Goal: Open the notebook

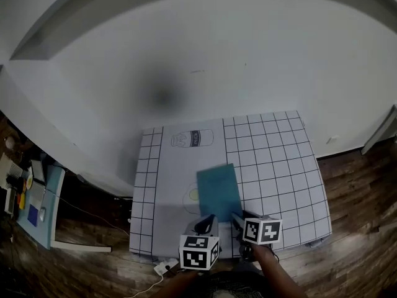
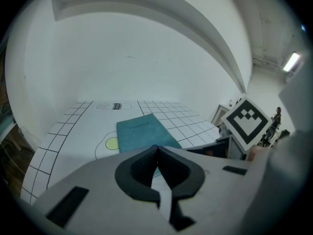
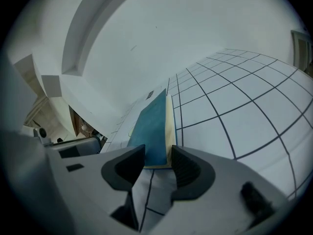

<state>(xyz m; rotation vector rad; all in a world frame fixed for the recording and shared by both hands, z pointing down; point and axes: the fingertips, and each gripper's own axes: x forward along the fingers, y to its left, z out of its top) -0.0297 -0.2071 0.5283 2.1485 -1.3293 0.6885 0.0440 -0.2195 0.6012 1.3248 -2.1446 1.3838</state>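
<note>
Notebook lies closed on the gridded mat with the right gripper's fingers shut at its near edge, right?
No: the right gripper has its fingers apart, not shut, as the right gripper view shows. The notebook lies closed on the gridded mat.

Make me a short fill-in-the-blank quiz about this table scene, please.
The flat teal notebook lies ___ on the white gridded mat.
The left claw has its jaws pressed ___, holding nothing.
The right claw has its jaws standing ___, aimed at the notebook's near edge.
Missing words: closed; together; apart.
</note>
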